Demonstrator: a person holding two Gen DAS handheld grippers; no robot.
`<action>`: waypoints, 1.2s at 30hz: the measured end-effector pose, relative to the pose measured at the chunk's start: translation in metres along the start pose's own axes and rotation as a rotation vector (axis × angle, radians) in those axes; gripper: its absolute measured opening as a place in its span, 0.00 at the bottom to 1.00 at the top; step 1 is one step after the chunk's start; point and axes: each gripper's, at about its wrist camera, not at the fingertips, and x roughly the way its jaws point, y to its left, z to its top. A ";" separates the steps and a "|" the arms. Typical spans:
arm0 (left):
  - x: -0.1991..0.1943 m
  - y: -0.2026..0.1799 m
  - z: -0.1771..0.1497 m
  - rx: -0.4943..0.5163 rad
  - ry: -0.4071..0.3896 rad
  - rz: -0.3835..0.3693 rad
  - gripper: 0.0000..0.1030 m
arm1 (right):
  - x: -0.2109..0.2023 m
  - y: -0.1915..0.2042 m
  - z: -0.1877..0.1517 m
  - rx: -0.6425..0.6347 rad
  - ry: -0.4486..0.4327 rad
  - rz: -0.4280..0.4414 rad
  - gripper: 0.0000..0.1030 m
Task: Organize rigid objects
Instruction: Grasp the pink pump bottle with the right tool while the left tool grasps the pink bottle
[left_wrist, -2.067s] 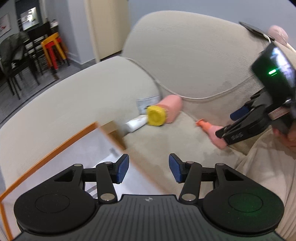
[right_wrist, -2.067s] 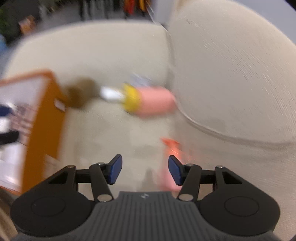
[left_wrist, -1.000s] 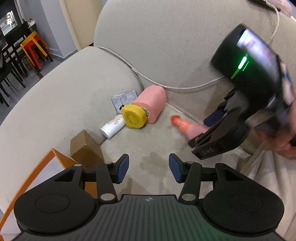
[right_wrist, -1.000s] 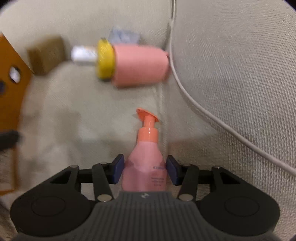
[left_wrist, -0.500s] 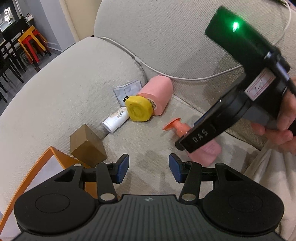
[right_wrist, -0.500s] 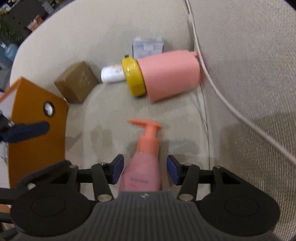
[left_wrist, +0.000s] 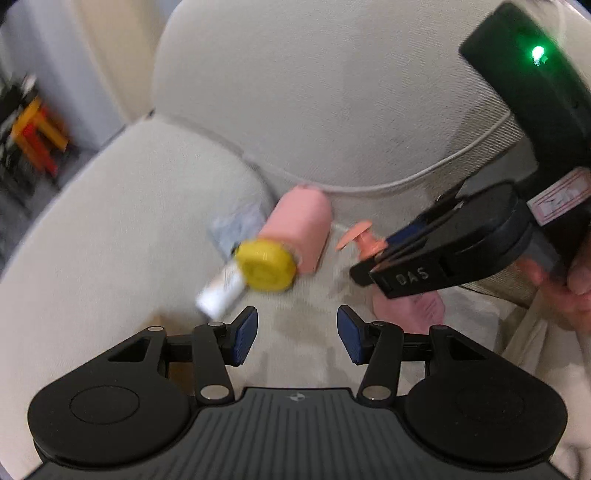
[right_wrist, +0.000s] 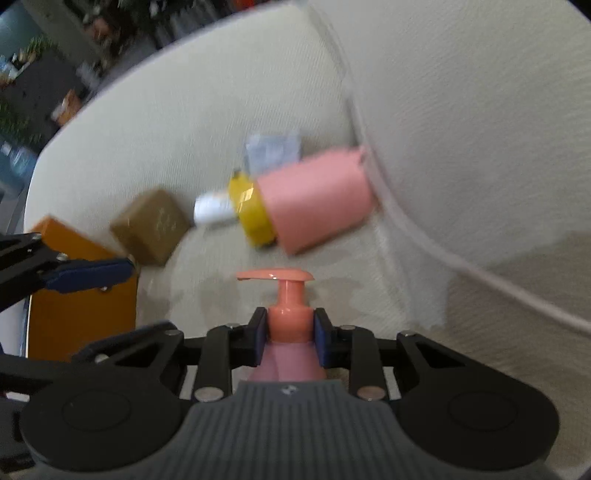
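Observation:
My right gripper is shut on the neck of a pink pump bottle and holds it off the sofa seat; it also shows in the left wrist view, with the bottle partly hidden behind it. My left gripper is open and empty above the seat. A pink jar with a yellow lid, a white tube and a small clear packet lie by the sofa back. A brown box sits beside an orange bin.
The beige sofa backrest and armrest curve around the seat. A white cable runs along the backrest seam. Red and yellow stools stand on the floor far left.
My right gripper has shut on the pump bottle's neck and lifted it off the seat. My left gripper moved closer to the jar; the brown box and bin left its view.

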 end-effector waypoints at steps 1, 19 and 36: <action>0.001 -0.001 0.005 0.026 -0.011 0.003 0.58 | -0.006 -0.002 -0.001 0.014 -0.034 -0.024 0.25; 0.087 0.027 0.067 0.201 0.100 -0.146 0.80 | -0.016 -0.014 -0.003 0.140 -0.309 -0.083 0.24; 0.038 0.015 0.028 -0.030 0.067 -0.101 0.61 | -0.011 -0.011 -0.005 0.114 -0.314 -0.035 0.24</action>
